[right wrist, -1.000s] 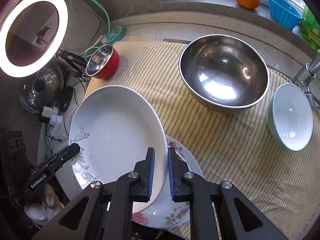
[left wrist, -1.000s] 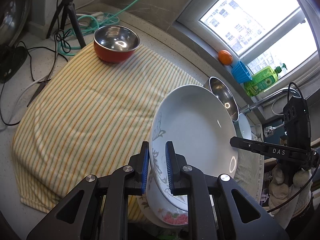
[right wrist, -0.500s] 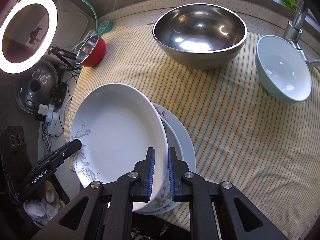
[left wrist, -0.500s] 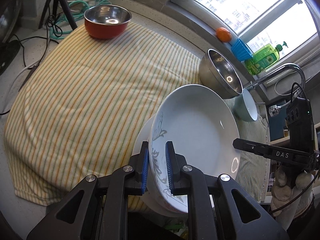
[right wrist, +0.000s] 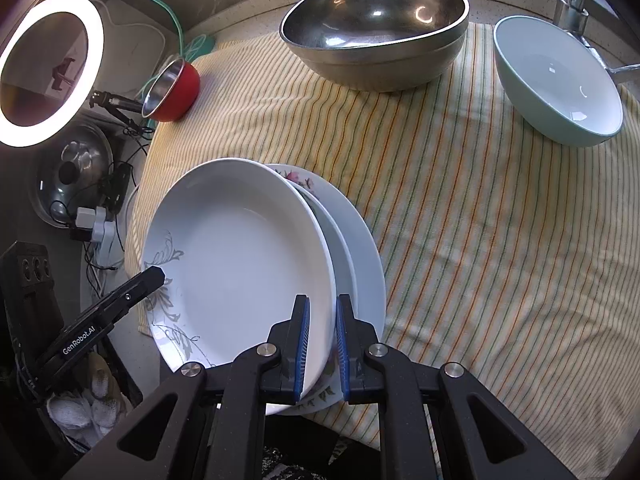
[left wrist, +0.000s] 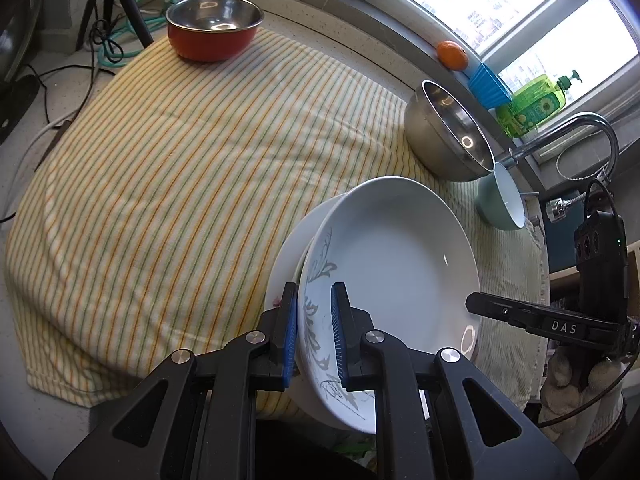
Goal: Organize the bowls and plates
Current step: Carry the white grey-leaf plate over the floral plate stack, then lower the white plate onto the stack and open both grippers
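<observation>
A deep white plate with a grey leaf pattern (left wrist: 392,272) (right wrist: 240,256) is held by both grippers at opposite rims. My left gripper (left wrist: 314,338) is shut on its patterned rim. My right gripper (right wrist: 322,344) is shut on the plain rim. The plate sits low over a floral plate (right wrist: 360,248) (left wrist: 288,256) on the striped cloth (left wrist: 180,160); I cannot tell whether they touch. A large steel bowl (right wrist: 376,28) (left wrist: 448,136), a pale green bowl (right wrist: 560,80) (left wrist: 502,200) and a small red bowl (left wrist: 212,28) (right wrist: 174,92) stand on the cloth.
A faucet (left wrist: 576,128) rises at the right by the sink. An orange (left wrist: 452,55), a blue cup (left wrist: 489,84) and a green soap bottle (left wrist: 536,106) stand on the windowsill. A ring light (right wrist: 48,68), tripod and cables lie at the left.
Both grippers have lowered the leaf-pattern plate toward the floral plate and brought it flatter. The views have dropped closer to the cloth.
</observation>
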